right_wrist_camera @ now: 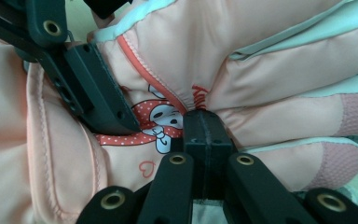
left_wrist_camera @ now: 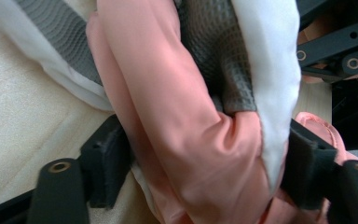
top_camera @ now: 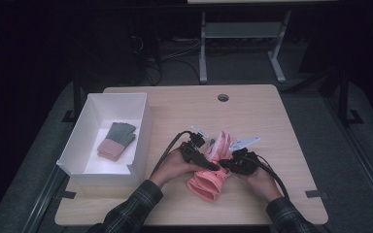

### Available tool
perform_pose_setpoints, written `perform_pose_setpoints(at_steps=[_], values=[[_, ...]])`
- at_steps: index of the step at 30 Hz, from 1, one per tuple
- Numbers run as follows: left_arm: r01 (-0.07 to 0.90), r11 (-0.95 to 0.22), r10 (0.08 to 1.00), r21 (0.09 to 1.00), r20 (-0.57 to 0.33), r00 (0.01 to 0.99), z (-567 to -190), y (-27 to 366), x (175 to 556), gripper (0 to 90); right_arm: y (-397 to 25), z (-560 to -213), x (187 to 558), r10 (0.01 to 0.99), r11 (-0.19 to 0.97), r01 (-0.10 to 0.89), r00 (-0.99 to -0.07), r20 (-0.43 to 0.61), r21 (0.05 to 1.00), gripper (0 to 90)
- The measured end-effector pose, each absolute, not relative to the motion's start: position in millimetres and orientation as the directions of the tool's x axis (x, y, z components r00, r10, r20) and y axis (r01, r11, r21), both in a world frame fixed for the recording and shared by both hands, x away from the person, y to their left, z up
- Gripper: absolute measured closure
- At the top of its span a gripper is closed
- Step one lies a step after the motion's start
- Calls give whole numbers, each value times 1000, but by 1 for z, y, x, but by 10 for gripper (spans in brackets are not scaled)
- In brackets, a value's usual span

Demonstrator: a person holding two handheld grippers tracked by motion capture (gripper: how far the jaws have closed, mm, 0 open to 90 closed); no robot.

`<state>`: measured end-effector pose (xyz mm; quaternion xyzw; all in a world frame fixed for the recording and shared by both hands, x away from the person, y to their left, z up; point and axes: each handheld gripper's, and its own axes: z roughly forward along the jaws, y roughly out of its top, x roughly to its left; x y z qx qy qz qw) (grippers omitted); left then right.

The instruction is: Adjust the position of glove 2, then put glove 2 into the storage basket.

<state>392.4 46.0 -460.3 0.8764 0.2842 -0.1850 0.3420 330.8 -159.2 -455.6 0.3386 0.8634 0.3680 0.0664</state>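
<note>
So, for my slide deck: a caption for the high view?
Two hand-held grippers, left and right, clamp a pink glove beside a white box.

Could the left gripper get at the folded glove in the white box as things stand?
Probably not yet. The left gripper is shut on the pink glove, so it would have to let go first. Otherwise the folded glove lies uncovered in the open-topped white box beside it.

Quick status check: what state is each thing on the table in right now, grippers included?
Pink glove: on the table, bunched, gripped from both sides.
Left gripper: shut on the pink glove.
Right gripper: jaws together, pinching the glove's fabric.
White box: open-topped.
Grey and pink glove: lying flat inside the box.
</note>
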Motion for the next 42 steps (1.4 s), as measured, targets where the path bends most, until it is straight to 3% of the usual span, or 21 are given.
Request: perform_pose_setpoints(at_steps=[8,13,15,17,21,26,31,35,42], values=[[646,-585,369,491,-548,750,-465,54,397,512,-162,-456,332,625,486,528,-767,146,696,900],[644,-584,357,495,-555,751,-465,57,399,599,-167,-453,332,618,470,520,-771,155,713,897],[653,-571,366,498,-557,746,-463,56,397,614,-170,-449,329,616,460,519,-771,162,721,834],[653,-564,369,505,-554,746,-462,56,396,624,-175,-444,326,614,435,515,-770,175,739,713],[649,-566,366,509,-551,750,-459,57,395,637,-189,-434,316,670,375,510,-727,154,774,494],[639,-565,355,522,-545,760,-452,56,394,639,-214,-434,310,738,338,525,-663,126,781,294],[645,-547,353,534,-552,756,-445,59,393,638,-237,-450,310,788,305,591,-597,149,747,182],[639,-529,356,558,-538,764,-434,64,392,639,-239,-463,313,820,309,611,-560,121,729,144],[629,-517,391,580,-494,777,-404,71,392,641,-232,-476,317,828,345,633,-553,93,693,143]])
